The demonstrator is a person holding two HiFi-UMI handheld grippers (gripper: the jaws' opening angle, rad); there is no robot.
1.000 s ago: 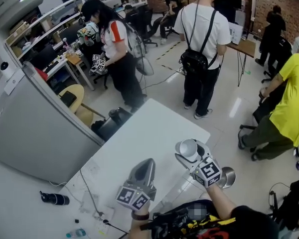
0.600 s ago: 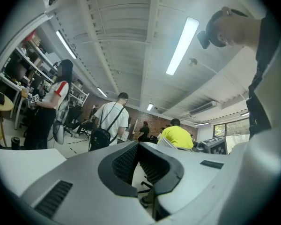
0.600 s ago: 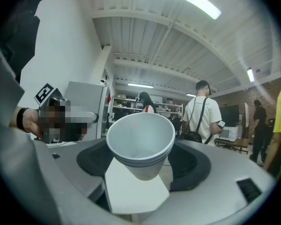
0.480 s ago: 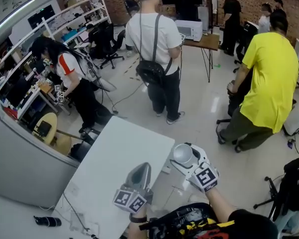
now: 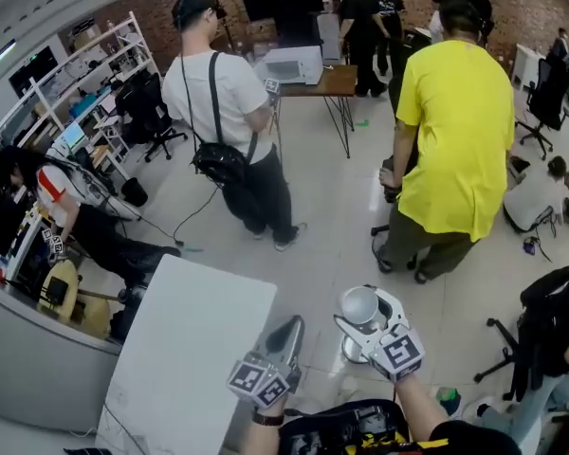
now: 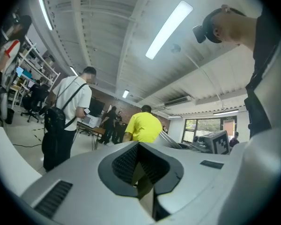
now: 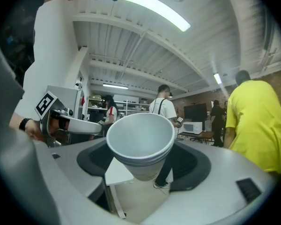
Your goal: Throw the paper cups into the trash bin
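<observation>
My right gripper (image 5: 367, 322) is shut on a nested stack of white paper cups (image 5: 357, 303), held mouth-up over the floor just right of the table. In the right gripper view the cups (image 7: 140, 142) sit upright between the two jaws of the gripper (image 7: 141, 170), mouth towards the camera. A shiny round trash bin rim (image 5: 347, 351) peeks out directly under that gripper, mostly hidden by it. My left gripper (image 5: 286, 334) is beside it on the left, above the table's right edge. Its jaws meet at the tip (image 6: 141, 175) with nothing between them.
The white table (image 5: 185, 349) lies at lower left. A person in a yellow shirt (image 5: 455, 140) stands close ahead on the right, and a person in white with a black bag (image 5: 223, 102) stands ahead left. A dark bag and chair (image 5: 550, 335) are at far right.
The view has swung to the right, so the table slid left in the picture. My right gripper with the cups left the tabletop and now hangs over the bin on the floor.
</observation>
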